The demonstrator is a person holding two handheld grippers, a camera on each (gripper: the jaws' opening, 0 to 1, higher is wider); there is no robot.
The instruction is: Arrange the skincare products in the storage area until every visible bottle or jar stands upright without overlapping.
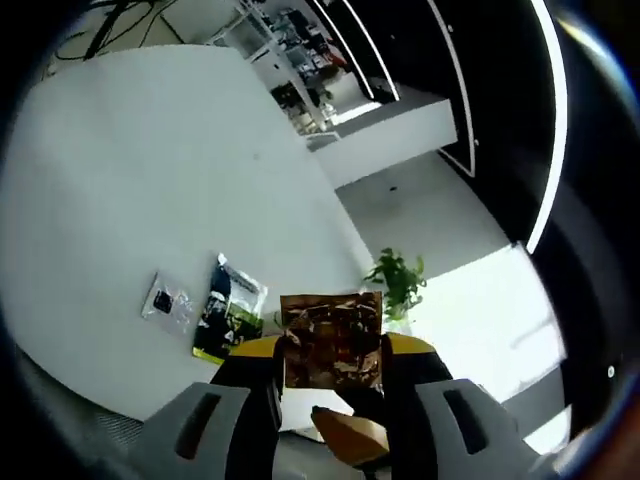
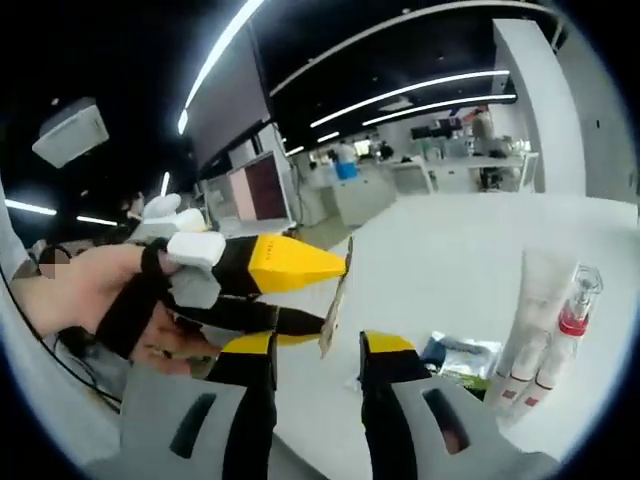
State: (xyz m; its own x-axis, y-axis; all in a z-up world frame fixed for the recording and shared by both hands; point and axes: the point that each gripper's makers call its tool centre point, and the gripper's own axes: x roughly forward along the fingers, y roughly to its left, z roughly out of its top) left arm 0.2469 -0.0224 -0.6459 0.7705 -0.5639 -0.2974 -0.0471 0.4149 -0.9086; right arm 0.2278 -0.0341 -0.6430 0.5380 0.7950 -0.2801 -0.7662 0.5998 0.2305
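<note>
While you are holding the flat, glossy brown-and-gold foil sachet [image 1: 332,340] between the jaws of the left gripper [image 1: 330,385], you are dealing with something light, thin and limp: judged by its sheen it will be slippery, and it will fold if pinched at a corner. The jaws are closed onto its lower edge, and that is where I would keep the hold, well in from the edges. In the right gripper view the same sachet [image 2: 335,300] is showing edge-on, pinched at the tip of the yellow-and-black left gripper [image 2: 300,290], which your hand [image 2: 95,295] is carrying in from the left, roughly level.

The right gripper [image 2: 318,372] is standing parted with nothing between its jaws, just under the sachet's lower edge.

Further out on the white table [image 1: 130,170], a green-and-black printed sachet [image 1: 229,309] is lying flat, with a small clear plastic packet [image 1: 167,300] just beside it. In the right gripper view a blue-green packet [image 2: 462,354] is lying on the table, and a cluster of white tubes with red bands [image 2: 527,350] is standing near it, touching a clear bottle with a red collar [image 2: 574,305]. These look rigid, tall and likely to topple; grip them low on the body.
</note>
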